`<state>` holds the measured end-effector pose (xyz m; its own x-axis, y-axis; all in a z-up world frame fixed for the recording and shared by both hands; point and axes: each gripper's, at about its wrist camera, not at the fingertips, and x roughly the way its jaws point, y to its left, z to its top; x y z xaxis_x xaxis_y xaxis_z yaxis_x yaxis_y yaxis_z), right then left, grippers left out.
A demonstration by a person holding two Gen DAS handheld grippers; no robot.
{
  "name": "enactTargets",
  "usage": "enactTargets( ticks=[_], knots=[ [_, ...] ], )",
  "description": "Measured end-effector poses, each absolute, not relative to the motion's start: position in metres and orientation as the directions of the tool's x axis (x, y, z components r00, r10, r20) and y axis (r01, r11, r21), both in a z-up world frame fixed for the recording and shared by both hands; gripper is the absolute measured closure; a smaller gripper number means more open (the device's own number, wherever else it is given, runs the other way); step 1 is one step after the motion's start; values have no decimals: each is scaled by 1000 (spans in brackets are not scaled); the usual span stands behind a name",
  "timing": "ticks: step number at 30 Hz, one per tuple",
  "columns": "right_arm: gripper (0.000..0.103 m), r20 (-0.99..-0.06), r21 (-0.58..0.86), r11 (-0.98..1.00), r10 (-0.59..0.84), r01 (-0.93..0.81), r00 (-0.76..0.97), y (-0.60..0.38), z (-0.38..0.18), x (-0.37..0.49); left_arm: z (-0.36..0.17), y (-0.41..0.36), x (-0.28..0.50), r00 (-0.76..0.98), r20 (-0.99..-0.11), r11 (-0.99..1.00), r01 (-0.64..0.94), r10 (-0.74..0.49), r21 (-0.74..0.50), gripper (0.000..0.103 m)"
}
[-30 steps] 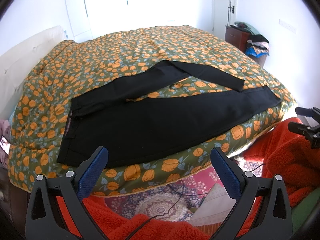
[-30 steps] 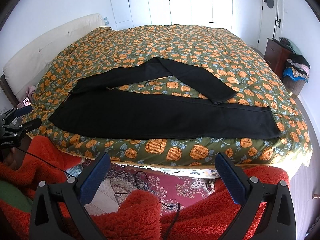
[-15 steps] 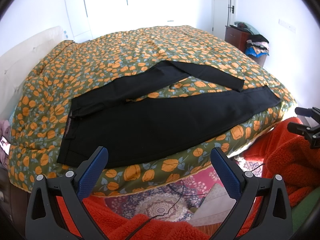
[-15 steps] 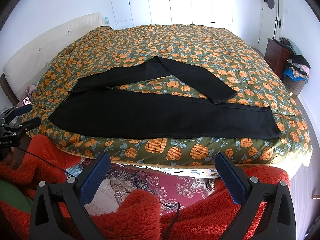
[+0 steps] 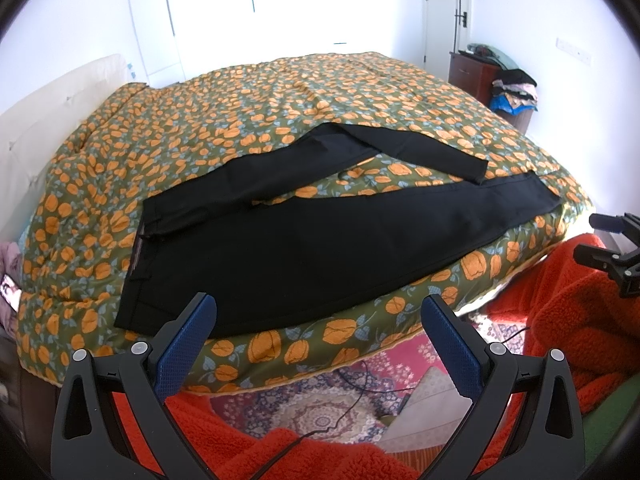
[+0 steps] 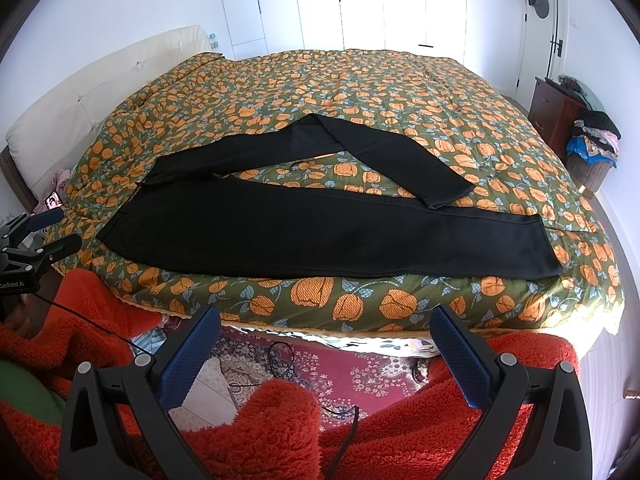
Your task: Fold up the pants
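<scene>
Black pants (image 5: 304, 248) (image 6: 320, 232), spread flat near the front edge of the bed. Waistband at the left, hems at the right. Near leg stretched straight along the edge; far leg angled away, then folded back on itself toward the right, its hem resting just beside the near leg, perhaps touching. Unfolded otherwise, fabric smooth.
</scene>
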<state>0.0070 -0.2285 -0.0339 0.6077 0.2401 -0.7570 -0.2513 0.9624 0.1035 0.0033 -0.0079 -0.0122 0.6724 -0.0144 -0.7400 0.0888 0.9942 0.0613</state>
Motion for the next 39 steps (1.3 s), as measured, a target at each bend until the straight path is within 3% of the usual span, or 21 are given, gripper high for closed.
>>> enactTargets(
  ticks=[39],
  knots=[
    [0, -753, 100, 961, 243, -259, 612, -226, -31, 5, -8, -10, 0, 691, -723, 990, 108, -12, 87, 1]
  ],
)
